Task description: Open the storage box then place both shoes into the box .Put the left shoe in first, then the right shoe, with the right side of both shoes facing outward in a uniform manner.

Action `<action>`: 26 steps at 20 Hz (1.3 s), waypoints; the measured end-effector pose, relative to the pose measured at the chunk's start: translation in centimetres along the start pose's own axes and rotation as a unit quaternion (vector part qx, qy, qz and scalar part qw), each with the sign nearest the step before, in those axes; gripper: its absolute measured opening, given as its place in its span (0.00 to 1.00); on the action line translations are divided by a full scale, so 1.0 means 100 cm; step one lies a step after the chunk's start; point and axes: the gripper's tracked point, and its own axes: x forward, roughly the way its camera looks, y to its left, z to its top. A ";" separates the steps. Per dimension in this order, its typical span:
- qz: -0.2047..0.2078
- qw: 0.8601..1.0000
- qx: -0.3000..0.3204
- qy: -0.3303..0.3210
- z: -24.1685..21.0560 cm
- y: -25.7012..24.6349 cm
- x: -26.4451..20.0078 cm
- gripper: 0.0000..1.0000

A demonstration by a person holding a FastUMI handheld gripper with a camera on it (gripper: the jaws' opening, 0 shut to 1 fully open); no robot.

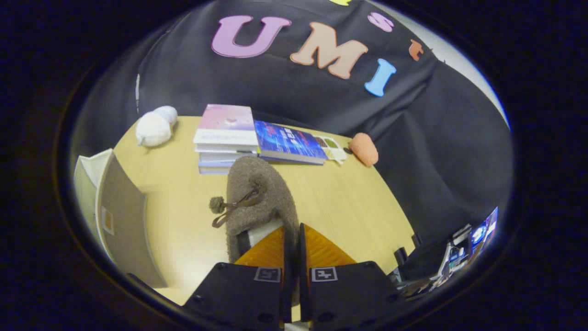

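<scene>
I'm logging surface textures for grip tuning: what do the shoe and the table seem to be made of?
The shoe, pinched at its rim by the gripper with jaws nearly closed, looks like fuzzy grey-brown fleece or boucle: nubbly pile, matte, with a pompom on a cord. The table looks like pale wood or wood-look laminate: smooth, faint grain, slight sheen.

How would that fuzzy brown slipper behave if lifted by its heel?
The slipper looks soft and fleecy, so it would probably sag. Its pompom and bow would likely dangle. It seems light, and the fingers, nearly closed on its heel rim, probably won't slip.
</scene>
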 end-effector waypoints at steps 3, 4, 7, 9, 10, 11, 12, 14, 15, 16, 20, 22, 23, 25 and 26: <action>0.009 0.999 -0.019 -0.026 0.035 0.043 -0.043 0.10; 0.014 0.999 -0.025 -0.033 0.045 0.058 -0.056 0.10; 0.031 0.998 -0.031 -0.051 0.066 0.103 -0.099 0.10; 0.049 0.997 -0.025 -0.059 0.075 0.132 -0.124 0.10; 0.060 0.996 -0.021 -0.061 0.078 0.147 -0.133 0.10; 0.072 0.995 -0.015 -0.062 0.080 0.163 -0.144 0.10; 0.081 0.995 -0.011 -0.062 0.081 0.173 -0.151 0.10; 0.094 0.994 -0.003 -0.063 0.083 0.192 -0.164 0.10; 0.100 0.993 0.002 -0.060 0.082 0.201 -0.170 0.10; 0.109 0.993 0.007 -0.055 0.078 0.210 -0.173 0.10; 0.146 0.989 0.029 -0.026 0.058 0.245 -0.178 0.10; 0.161 0.986 0.034 -0.011 0.047 0.258 -0.178 0.10; 0.166 0.986 0.033 -0.003 0.041 0.263 -0.176 0.10; 0.167 0.986 0.025 0.010 0.031 0.267 -0.170 0.10; 0.160 0.987 0.017 0.015 0.027 0.265 -0.167 0.10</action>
